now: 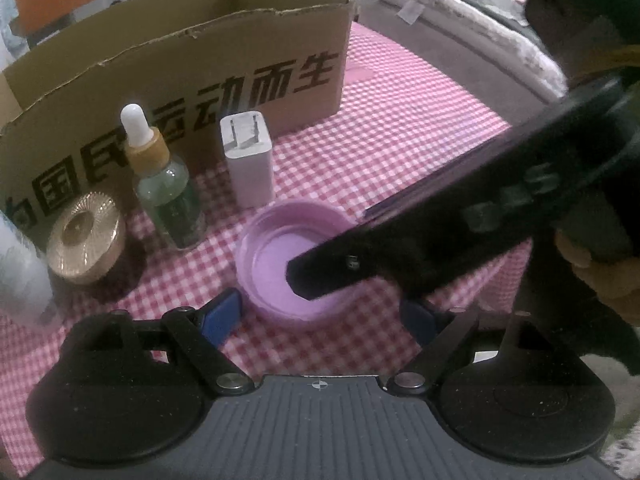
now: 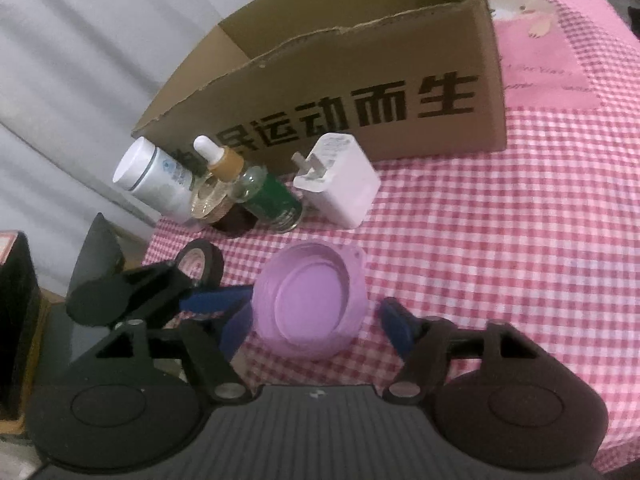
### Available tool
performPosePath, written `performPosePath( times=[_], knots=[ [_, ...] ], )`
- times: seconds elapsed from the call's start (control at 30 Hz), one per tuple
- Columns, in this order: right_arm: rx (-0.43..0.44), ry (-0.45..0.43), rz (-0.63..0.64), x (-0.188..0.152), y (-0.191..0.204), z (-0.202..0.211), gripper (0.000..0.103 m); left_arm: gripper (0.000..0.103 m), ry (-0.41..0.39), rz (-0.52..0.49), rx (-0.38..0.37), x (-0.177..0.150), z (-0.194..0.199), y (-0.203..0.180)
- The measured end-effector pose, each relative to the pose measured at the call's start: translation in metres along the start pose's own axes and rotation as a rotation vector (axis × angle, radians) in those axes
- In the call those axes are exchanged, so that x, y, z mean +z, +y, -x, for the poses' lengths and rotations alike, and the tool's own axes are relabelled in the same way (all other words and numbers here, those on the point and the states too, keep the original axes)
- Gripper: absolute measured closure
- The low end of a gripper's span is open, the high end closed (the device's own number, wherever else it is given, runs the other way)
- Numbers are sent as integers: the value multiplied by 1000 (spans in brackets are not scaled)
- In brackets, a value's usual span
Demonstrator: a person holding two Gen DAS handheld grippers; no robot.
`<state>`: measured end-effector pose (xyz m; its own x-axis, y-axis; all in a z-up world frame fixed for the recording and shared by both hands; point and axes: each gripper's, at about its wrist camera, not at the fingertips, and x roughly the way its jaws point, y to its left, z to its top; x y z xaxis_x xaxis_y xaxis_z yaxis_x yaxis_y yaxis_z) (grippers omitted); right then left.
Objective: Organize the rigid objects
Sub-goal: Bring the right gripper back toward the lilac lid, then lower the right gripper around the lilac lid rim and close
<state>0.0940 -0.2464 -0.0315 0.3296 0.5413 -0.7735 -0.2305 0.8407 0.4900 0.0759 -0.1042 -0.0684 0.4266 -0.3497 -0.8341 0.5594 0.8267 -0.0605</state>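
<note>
- The left hand-held gripper (image 1: 318, 316) stood released, its blue fingers (image 1: 222, 314) spread either side of the near rim of the round, shallow pink plastic lid (image 1: 280, 256), not pressing on it.
- The right hand-held gripper (image 2: 314, 326) was likewise released, its blue pads flanking the same lid from the other side, with bare gaps between pads and rim; in the left wrist view one of its black fingers (image 1: 332, 270) reached over the lid's hollow.
- The pink lid lay open side up on the pink-and-white checked cloth (image 2: 500, 260) of the desk, near the desk's front, in front of the row of small items.
- Judged from its look, the lid was light, stiff and smooth, so likely slippery; pinching across the upright rim wall seems the safest hold, as the flat floor offers nothing to grip.
- Behind it stood one white wall charger (image 1: 248, 160) with its prongs up, one glass dropper bottle (image 1: 168, 196) with a white bulb and wooden collar, probably fragile, one ribbed gold round lid (image 1: 86, 236), and one white cylindrical jar (image 2: 154, 182) toward the desk's left edge.
- One roll of black tape (image 2: 200, 260) lay near the same edge.
- One open brown cardboard box (image 1: 224, 56) with black printed characters stood behind the row, apparently the place for them.
</note>
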Motion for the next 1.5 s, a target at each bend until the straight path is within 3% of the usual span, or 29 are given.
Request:
performPosePath(
  times=[0.07,0.5,0.77,0.9,1.03,1.23,1.5],
  knots=[
    [11,-13,-13,-1,-2,1,0,15,-8,-1,7,1,-2,3],
    [-22,-27,47,-3,2,4,0,5,-55,57,-54,-4,2,15],
    [45,-58,-20,-4,-4,7,0,5,-72,112,-68,-6,3,23],
    [37,-74,5,-8,-2,9,0,5,-70,93,-55,-8,6,21],
    [23,-81,-52,-5,-5,12,0,15,-76,47,-21,-7,4,14],
    [-119,-144,95,-7,10,15,8,27,-77,-22,32,-6,1,7],
    [-156,-127,176,-9,15,0,38,32,-85,-30,49,-1,-3,4]
  ],
)
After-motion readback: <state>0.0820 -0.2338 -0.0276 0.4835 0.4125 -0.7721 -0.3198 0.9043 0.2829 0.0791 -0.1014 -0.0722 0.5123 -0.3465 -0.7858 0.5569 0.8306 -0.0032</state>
